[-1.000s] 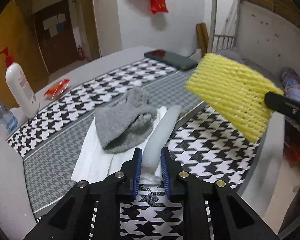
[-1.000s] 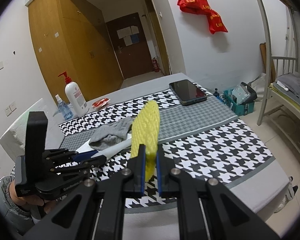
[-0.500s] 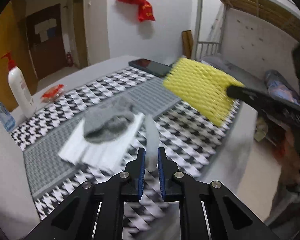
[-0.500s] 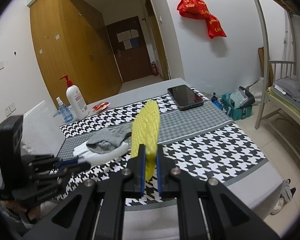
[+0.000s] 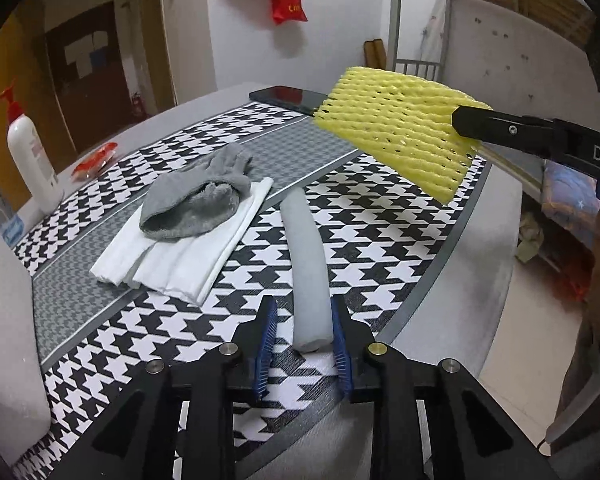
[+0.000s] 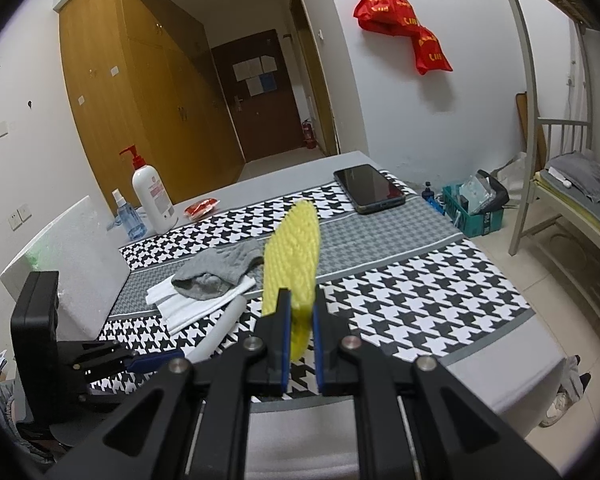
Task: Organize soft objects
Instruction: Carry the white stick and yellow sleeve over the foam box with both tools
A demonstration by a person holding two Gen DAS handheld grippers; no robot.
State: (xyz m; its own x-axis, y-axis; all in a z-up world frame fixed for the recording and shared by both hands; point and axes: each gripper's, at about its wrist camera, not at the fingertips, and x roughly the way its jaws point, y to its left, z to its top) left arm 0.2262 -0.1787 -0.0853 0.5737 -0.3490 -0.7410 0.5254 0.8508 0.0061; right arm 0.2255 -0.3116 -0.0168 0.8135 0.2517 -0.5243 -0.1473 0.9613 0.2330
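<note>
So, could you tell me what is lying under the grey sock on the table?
The grey sock rests on a folded white cloth, which lies on the houndstooth table cover. The cloth's part beneath the sock is hidden.

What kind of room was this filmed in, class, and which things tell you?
Probably a dormitory room: a metal bunk bed stands by the wall, tall wooden wardrobes line the entrance, and the door has notices posted on it.

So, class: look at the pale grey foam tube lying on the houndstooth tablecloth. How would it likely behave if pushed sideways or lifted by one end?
The pale grey foam tube is round, so a sideways push would probably roll it. It already curves slightly along its length, so lifted by one end it would likely sag. It looks like light foam; the left gripper, its jaws opening around its near end, probably squashes it easily.
</note>
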